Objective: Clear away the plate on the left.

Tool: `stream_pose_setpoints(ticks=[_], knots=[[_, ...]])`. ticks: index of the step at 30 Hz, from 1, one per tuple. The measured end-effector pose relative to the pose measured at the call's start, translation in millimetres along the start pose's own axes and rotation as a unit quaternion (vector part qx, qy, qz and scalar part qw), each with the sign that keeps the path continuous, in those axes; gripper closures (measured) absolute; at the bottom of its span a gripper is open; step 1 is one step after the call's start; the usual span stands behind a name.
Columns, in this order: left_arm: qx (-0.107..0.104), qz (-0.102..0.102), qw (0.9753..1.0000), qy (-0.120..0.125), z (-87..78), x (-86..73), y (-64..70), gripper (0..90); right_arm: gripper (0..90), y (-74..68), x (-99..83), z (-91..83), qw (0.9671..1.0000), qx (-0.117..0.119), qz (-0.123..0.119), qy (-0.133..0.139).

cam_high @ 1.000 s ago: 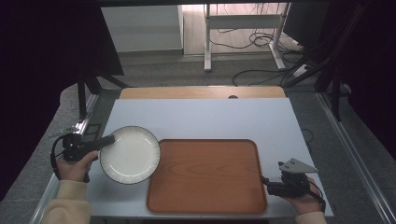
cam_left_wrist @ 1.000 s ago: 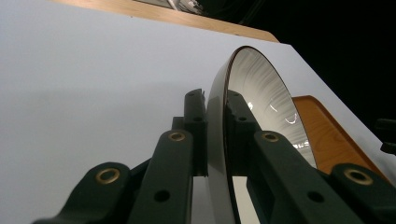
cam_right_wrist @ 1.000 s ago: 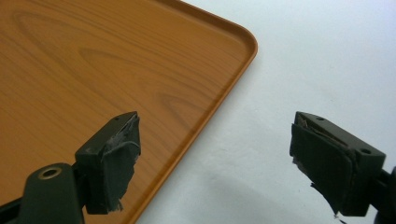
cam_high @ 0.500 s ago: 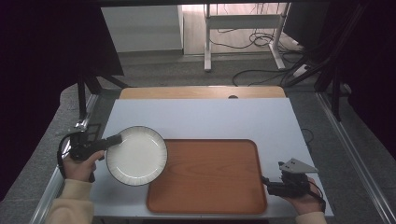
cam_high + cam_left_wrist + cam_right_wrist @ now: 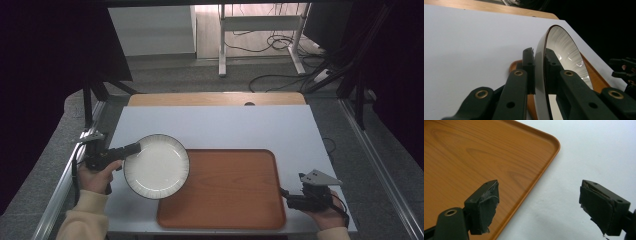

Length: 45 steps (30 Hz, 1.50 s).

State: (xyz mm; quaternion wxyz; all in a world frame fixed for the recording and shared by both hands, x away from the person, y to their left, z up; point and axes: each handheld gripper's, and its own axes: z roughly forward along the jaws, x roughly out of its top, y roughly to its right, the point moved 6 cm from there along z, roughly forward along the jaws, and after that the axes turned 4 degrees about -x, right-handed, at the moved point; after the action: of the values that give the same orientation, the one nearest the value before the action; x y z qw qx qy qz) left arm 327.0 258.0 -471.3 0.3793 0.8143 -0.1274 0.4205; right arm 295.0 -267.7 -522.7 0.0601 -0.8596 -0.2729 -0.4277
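A round, glossy white plate (image 5: 156, 166) with a dark rim is clamped at its edge by the left hand-held gripper (image 5: 131, 148), overlapping the wood-grain tray (image 5: 230, 187). The right hand-held gripper (image 5: 539, 206) is held apart over the worktop (image 5: 215, 127).

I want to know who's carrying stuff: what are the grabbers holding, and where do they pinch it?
The left gripper pinches the white plate by its rim. The right gripper is open, holding nothing.

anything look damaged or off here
Yes: the right gripper has torn, frayed pads, their covering peeling at the edges. Otherwise nothing odd: the plate, clamped by the left gripper, looks whole and the tray sits flat.
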Motion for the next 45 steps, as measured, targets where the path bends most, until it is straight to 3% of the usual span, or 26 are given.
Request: stream_pose_setpoints(ticks=[9,12,27,45], knots=[[-0.013,0.009,0.9998,-0.011,18.7,3.7,15.7,82.3,16.7,1.2,0.2,-0.5,1.0,0.0,0.002,0.002],[-0.026,0.005,0.9996,-0.012,28.7,4.9,21.7,82.4,16.7,1.5,0.7,0.4,1.0,0.0,0.002,0.002],[-0.044,0.01,0.9987,-0.023,60.4,8.7,43.3,82.3,16.7,3.2,0.6,0.8,1.0,0.001,0.005,0.003],[-0.06,0.016,0.9967,-0.053,93.3,1.3,56.3,82.2,16.7,4.3,-1.7,0.4,1.0,-0.002,0.01,-0.001]])
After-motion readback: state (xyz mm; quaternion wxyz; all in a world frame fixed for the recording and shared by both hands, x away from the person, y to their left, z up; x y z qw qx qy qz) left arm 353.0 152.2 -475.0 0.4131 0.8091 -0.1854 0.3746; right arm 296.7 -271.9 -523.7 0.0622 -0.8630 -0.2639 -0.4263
